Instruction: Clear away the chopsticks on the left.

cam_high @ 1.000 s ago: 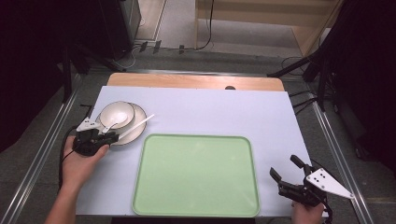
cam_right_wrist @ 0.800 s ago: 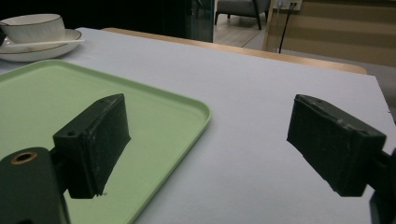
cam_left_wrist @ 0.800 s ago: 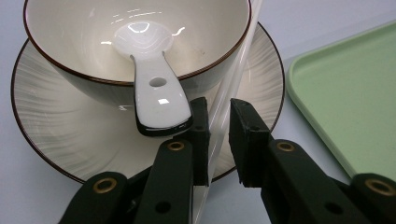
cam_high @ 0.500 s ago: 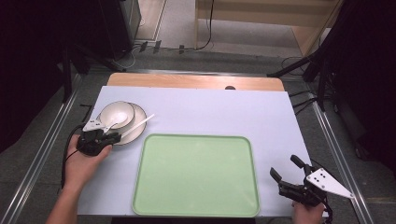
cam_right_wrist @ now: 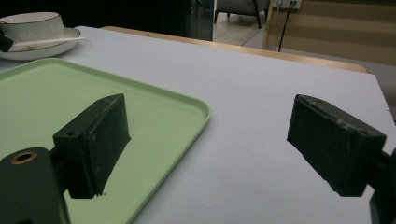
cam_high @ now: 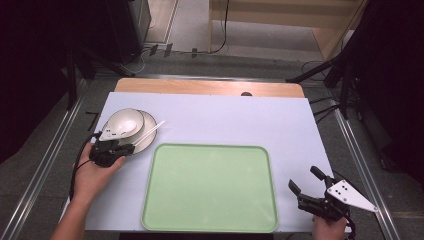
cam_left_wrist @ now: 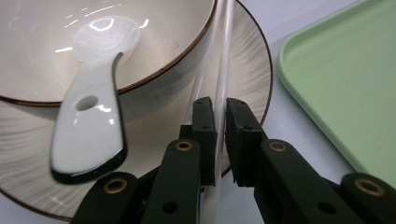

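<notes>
Two white chopsticks (cam_left_wrist: 223, 60) lie across the plate (cam_left_wrist: 254, 60) beside the bowl (cam_left_wrist: 154, 42), far-left tabletop (cam_high: 240, 120). Left tool (cam_left_wrist: 219, 109) has just been closing, clamped on one. Right tool (cam_right_wrist: 208, 140) apart, near-right.

Just ahead of your left gripper (cam_left_wrist: 215, 105), the bowl (cam_left_wrist: 154, 51) and spoon (cam_left_wrist: 91, 126) look like glossy glazed ceramic; the chopsticks (cam_left_wrist: 223, 56) between its matt black pads look smooth, translucent plastic.
</notes>
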A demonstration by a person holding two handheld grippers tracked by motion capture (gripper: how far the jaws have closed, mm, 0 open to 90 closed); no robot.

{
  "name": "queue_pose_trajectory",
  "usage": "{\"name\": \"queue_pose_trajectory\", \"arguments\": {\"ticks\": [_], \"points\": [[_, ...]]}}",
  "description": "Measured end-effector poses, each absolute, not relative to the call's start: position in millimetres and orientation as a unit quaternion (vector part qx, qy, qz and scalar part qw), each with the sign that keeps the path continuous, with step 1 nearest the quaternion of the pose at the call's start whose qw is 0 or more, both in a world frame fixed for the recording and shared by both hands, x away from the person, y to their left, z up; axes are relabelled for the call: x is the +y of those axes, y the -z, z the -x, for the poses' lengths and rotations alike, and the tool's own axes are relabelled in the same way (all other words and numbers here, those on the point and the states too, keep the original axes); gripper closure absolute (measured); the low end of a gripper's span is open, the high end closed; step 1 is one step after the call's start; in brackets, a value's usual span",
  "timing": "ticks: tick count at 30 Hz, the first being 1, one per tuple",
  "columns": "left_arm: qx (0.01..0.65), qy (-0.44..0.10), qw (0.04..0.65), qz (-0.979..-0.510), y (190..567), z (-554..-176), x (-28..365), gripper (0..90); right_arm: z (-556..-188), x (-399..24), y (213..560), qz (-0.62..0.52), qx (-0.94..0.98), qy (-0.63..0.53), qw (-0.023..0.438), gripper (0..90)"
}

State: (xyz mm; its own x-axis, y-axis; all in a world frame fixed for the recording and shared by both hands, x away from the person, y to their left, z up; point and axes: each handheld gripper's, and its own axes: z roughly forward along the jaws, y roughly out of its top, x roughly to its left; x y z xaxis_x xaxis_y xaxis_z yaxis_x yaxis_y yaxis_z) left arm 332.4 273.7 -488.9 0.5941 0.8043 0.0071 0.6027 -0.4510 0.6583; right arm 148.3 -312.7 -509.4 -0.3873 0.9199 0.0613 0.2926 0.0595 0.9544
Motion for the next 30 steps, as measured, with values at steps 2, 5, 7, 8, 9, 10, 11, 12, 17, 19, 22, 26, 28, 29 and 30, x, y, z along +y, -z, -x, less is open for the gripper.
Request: {"name": "queue_pose_trajectory", "arguments": {"ticks": [2,5,7,8,9,10,11,12,17,19,22,26,28,29,30], "points": [[0.419,-0.162,0.31,-0.838,490.0,-333.3,272.4,83.7,-148.3,-312.6,509.5,-0.459,0.66,-0.509,0.308,13.0],[0.421,-0.161,0.306,-0.839,491.1,-334.8,271.5,84.2,-148.3,-312.4,509.6,-0.458,0.661,-0.508,0.308,13.0],[0.419,-0.161,0.307,-0.839,491.7,-335.5,271.2,84.4,-148.4,-312.4,509.6,-0.458,0.661,-0.508,0.308,13.0],[0.416,-0.163,0.305,-0.841,491.7,-335.6,270.9,84.5,-148.4,-312.4,509.7,-0.458,0.661,-0.509,0.307,13.0],[0.416,-0.163,0.305,-0.841,491.7,-335.6,270.9,84.7,-148.4,-312.4,509.7,-0.458,0.661,-0.509,0.307,13.0],[0.415,-0.163,0.305,-0.841,491.8,-335.7,270.6,85.2,-148.6,-312.3,509.7,-0.458,0.661,-0.509,0.308,13.0],[0.408,-0.166,0.303,-0.845,491.7,-335.6,270.4,85.4,-148.6,-312.3,509.7,-0.459,0.661,-0.508,0.307,13.0],[0.405,-0.168,0.302,-0.846,491.7,-335.6,270.3,85.5,-148.6,-312.3,509.7,-0.459,0.66,-0.509,0.307,13.0],[0.393,-0.172,0.31,-0.849,489.0,-333.1,269.3,85.9,-148.5,-312.5,509.7,-0.459,0.66,-0.509,0.307,13.0],[0.393,-0.175,0.318,-0.845,484.2,-330.3,268.0,85.9,-148.4,-312.9,509.8,-0.46,0.659,-0.51,0.307,13.0],[0.392,-0.171,0.334,-0.84,474.1,-322.6,264.1,85.9,-148.9,-313.7,510.1,-0.461,0.658,-0.511,0.306,13.0],[0.389,-0.167,0.349,-0.836,465.4,-306.7,255.3,85.9,-148.5,-314.6,509.8,-0.459,0.657,-0.513,0.307,13.0],[0.386,-0.159,0.358,-0.835,463.5,-297.8,249.6,85.9,-147.6,-314.9,509.3,-0.452,0.657,-0.519,0.307,13.0],[0.384,-0.154,0.359,-0.836,463.2,-293.1,246.2,85.9,-146.5,-315.1,508.6,-0.451,0.655,-0.521,0.31,13.0],[0.382,-0.15,0.36,-0.838,463.0,-288.6,242.5,85.9,-145.7,-315.2,507.9,-0.451,0.652,-0.523,0.313,13.0]]}}
